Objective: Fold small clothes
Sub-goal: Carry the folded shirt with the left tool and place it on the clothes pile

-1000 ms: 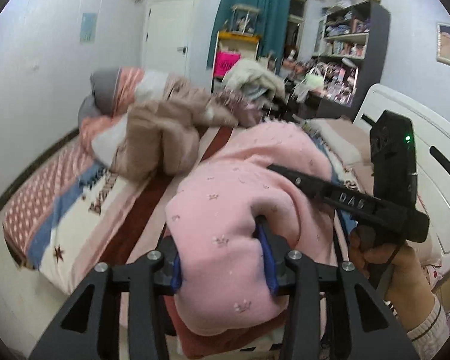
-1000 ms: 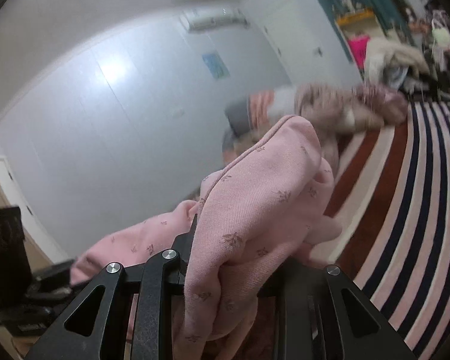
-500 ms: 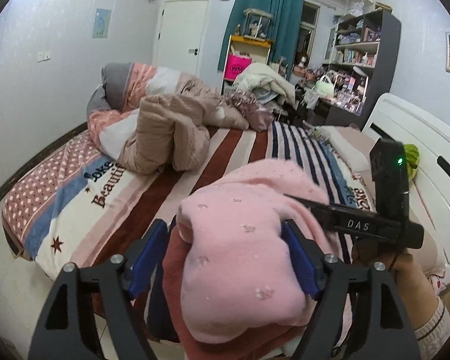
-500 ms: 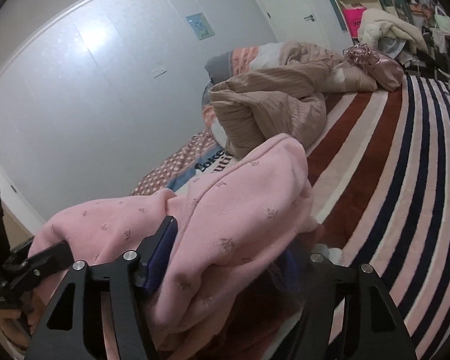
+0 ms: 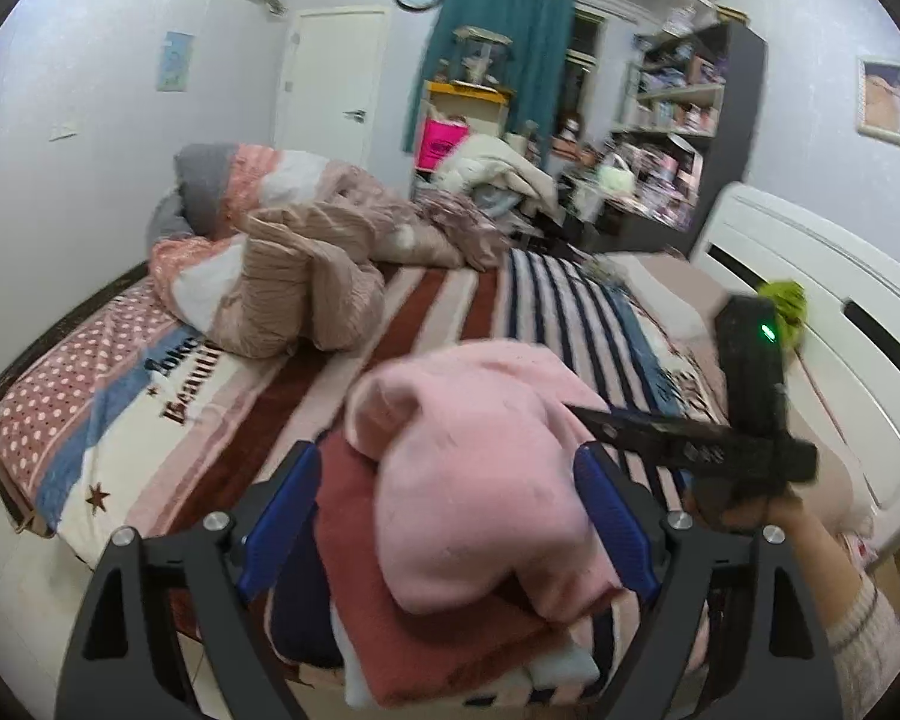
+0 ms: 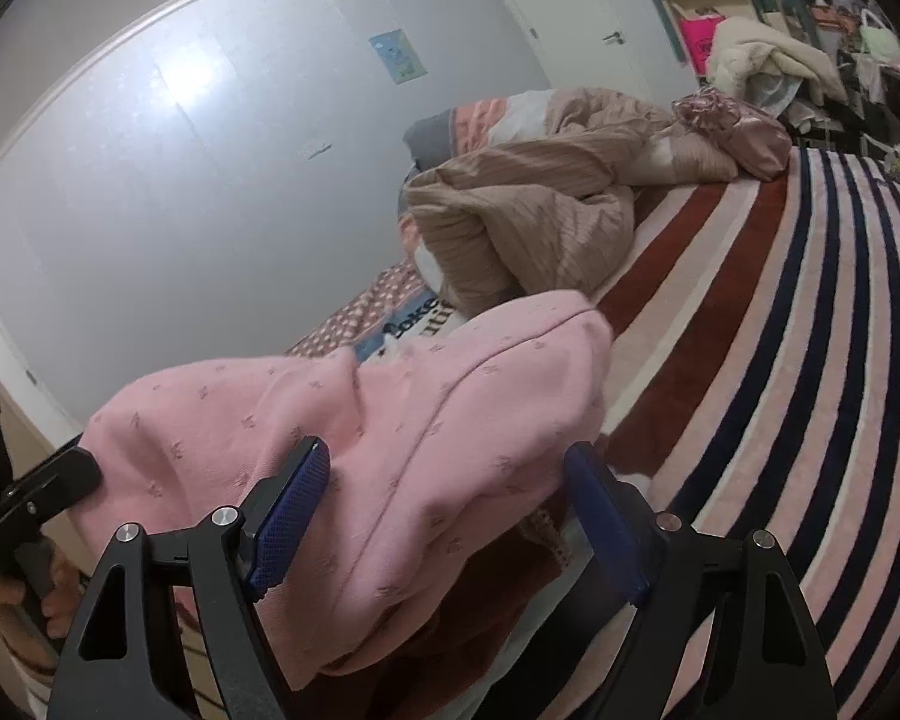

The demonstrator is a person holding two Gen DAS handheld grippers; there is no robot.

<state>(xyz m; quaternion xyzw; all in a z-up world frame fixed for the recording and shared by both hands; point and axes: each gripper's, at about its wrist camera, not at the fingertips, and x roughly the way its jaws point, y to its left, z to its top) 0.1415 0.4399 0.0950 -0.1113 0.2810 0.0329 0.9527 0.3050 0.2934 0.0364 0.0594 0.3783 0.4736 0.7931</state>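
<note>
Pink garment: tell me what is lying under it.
The pink garment rests on a stack of folded clothes: a dusty-red piece directly beneath, dark blue and white layers lower. The stack's middle is covered, so its full contents stay hidden.

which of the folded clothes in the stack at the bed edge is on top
The pink garment with the tiny sprig print. It lies over the dark red piece, with a navy piece lower down, and sits between the pads of both open tongs.
</note>
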